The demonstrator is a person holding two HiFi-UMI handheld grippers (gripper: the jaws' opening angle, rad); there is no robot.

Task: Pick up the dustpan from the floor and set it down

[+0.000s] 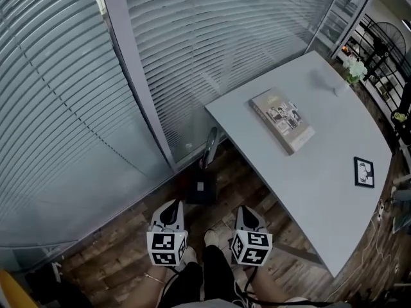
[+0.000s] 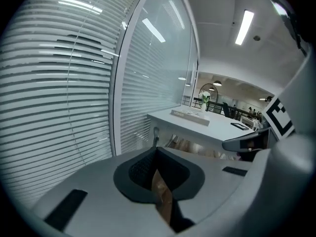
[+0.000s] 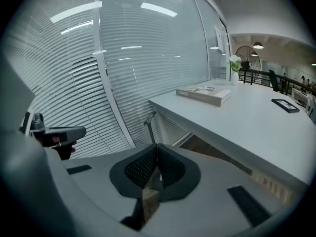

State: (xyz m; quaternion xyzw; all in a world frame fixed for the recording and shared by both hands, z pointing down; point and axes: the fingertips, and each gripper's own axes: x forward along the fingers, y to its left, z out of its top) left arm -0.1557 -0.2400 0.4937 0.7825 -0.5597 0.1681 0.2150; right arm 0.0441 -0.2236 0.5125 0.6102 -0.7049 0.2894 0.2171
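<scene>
Dustpan (image 1: 201, 188) hemmed by blinds (image 1: 58, 120) left, table (image 1: 334, 204) right; floor (image 1: 115, 255) before it open.

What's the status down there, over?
Left gripper and right gripper shut, empty. Dustpan on floor ahead, untouched. Table corner close beside its handle.

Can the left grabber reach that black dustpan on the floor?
Probably yes. The black dustpan with its upright handle sits on the wooden floor just ahead of the left gripper, with nothing between them. Its jaws are shut, so they must open first.
</scene>
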